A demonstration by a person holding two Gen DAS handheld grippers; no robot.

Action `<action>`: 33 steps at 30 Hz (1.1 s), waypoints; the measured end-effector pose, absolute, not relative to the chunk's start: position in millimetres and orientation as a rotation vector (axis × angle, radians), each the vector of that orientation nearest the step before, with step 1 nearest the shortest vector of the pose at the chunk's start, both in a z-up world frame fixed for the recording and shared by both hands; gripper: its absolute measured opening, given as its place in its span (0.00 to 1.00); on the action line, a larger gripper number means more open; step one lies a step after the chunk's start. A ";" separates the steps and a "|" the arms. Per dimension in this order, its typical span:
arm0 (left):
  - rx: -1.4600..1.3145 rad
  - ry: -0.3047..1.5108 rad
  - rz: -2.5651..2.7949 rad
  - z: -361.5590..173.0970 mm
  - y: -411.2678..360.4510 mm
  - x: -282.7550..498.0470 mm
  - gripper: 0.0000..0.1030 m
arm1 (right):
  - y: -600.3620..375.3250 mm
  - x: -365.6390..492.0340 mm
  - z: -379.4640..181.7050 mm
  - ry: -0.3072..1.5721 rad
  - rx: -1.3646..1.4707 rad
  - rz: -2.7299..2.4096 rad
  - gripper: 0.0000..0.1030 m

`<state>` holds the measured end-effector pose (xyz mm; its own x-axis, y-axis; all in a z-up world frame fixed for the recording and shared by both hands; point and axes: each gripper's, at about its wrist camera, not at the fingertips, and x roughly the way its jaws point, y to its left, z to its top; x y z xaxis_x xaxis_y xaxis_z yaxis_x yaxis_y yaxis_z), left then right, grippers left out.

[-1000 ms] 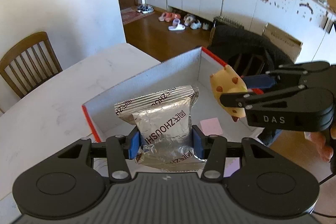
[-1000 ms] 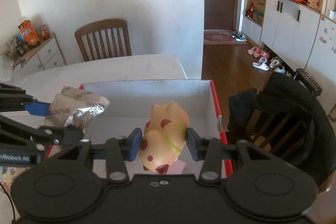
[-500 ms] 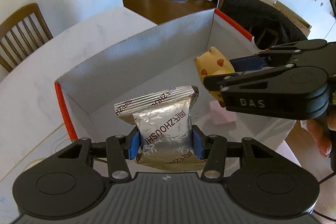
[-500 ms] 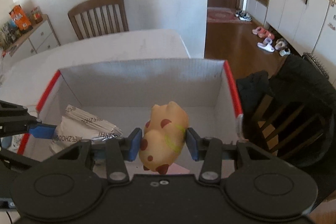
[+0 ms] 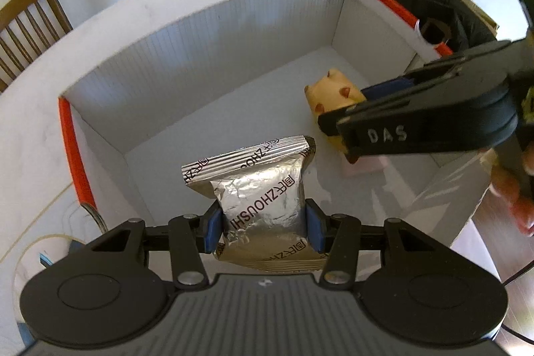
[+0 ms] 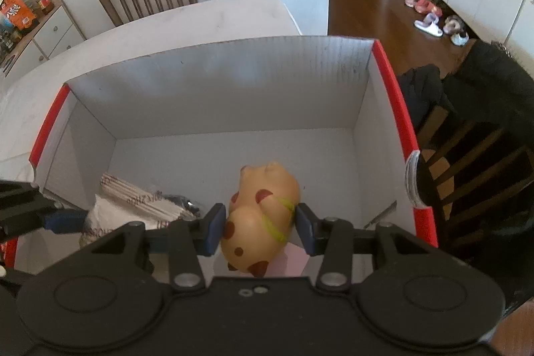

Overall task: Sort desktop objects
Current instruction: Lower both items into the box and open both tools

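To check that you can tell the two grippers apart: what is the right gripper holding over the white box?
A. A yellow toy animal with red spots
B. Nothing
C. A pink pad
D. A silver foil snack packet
A: in the right wrist view the right gripper has its blue pads pressed on the spotted yellow toy animal; the foil packet sits in the left gripper.

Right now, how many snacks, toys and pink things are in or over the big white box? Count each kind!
Silver snack packets: 1, held in the left tongs
Spotted yellow toys: 1, held in the right tongs
Pink pads on the floor of the box: 1
Total: 3
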<state>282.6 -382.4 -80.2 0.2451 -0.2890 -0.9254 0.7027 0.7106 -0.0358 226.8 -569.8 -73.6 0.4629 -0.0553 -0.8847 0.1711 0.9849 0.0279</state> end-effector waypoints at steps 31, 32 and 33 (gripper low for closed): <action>0.323 1.101 -0.720 -59.4 -368.5 274.7 0.62 | -562.5 205.0 -32.7 1.030 0.171 -0.139 0.59; 0.313 1.094 -0.719 -56.2 -365.9 273.7 0.62 | -561.8 202.1 -30.3 1.025 0.172 -0.135 0.59; 0.306 1.087 -0.716 -53.1 -364.1 272.3 0.62 | -561.4 198.1 -26.5 1.018 0.176 -0.129 0.59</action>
